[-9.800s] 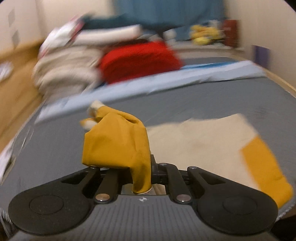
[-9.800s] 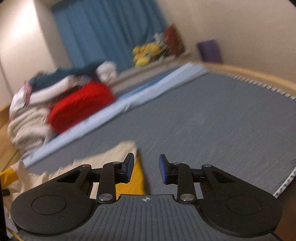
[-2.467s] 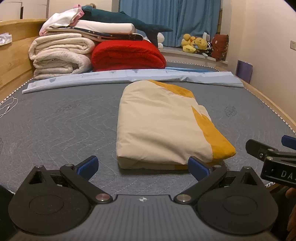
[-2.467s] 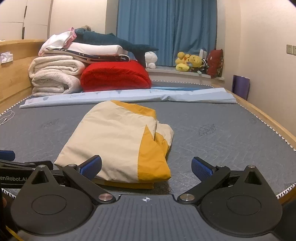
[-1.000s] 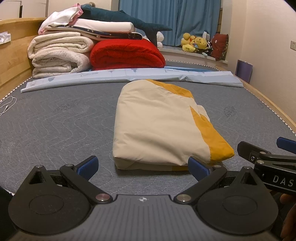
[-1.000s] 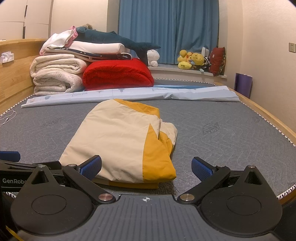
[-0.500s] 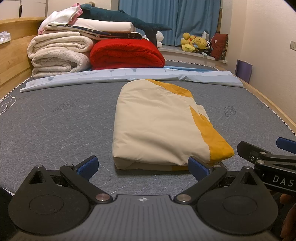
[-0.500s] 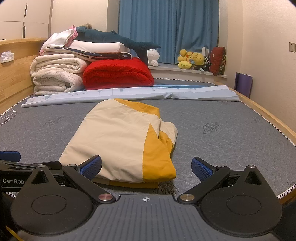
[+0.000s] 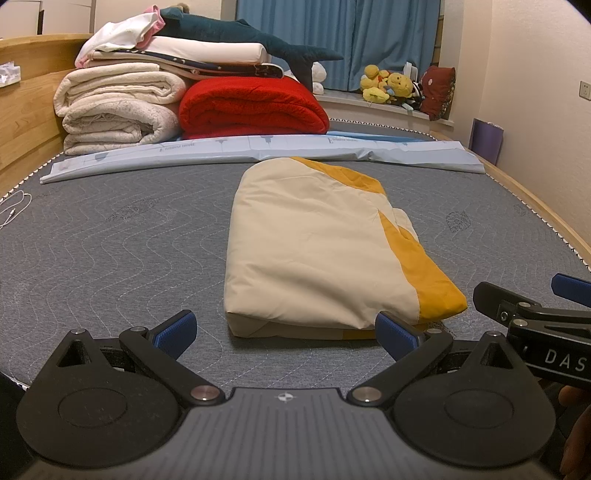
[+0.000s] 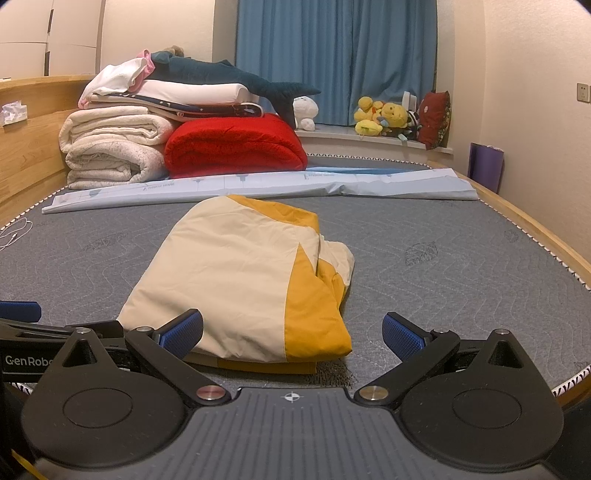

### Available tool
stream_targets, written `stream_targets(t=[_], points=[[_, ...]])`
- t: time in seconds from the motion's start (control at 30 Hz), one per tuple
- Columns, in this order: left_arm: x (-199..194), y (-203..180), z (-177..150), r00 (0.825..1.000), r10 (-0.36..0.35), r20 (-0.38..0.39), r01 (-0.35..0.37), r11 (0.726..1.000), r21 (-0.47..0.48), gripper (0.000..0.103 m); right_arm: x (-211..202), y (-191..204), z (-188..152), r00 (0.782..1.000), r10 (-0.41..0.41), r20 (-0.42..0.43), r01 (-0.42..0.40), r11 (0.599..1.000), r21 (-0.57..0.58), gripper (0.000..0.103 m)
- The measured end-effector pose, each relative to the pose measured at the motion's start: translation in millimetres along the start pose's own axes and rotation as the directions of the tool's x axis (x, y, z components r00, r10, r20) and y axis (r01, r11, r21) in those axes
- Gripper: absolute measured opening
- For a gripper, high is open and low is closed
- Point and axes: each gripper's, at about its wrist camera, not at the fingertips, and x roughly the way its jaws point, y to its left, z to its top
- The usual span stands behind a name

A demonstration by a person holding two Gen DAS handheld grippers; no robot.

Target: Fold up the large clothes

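While both tools hang low over the near edge of a gray quilted mattress (image 9: 110, 236), the left gripper (image 9: 284, 328) has its blue-padded fingers (image 9: 177, 326) spread wide apart and grips nothing. Beside it, the right gripper (image 10: 291, 330) is spread just as wide and is equally empty; its black frame and one blue pad also show at the right edge of the left wrist view, close to its neighbor.

Just beyond the fingertips lies the cream-and-mustard garment (image 9: 314, 254), folded into a compact, thick bundle on the mattress, touched by neither tool. Its cream panel faces up, a mustard band runs along its right side, and loose layers bulge out at that side in the right wrist view (image 10: 255, 277). It sits near the middle of the bed's width, nearer the grippers than the far end.

Behind the bundle, a long pale-blue sheet (image 9: 258, 149) stretches across the mattress. Past that, a rolled red blanket (image 9: 251, 107) rests beside a stack of cream bedding (image 9: 118, 110), with white folded linen and a dark teal plush shark (image 9: 240, 33) piled on top. Blue curtains (image 10: 332, 55) hang at the far wall, where yellow stuffed toys (image 10: 380, 118) and a dark red cushion (image 10: 436, 118) crowd a ledge. A thin white cable (image 9: 14, 210) trails at the mattress's left edge, next to the wooden bed frame (image 9: 26, 110).
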Motion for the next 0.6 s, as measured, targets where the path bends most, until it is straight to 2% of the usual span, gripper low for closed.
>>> stream_targets(t=[0.6], points=[[4.1,0.8,-5.0,1.000,-0.004,-0.004,0.004,1.000,0.007,0.103,-0.5,-0.8,-2.2,1.000,0.000,-0.005,0.000,1.000,0.002,0.102]])
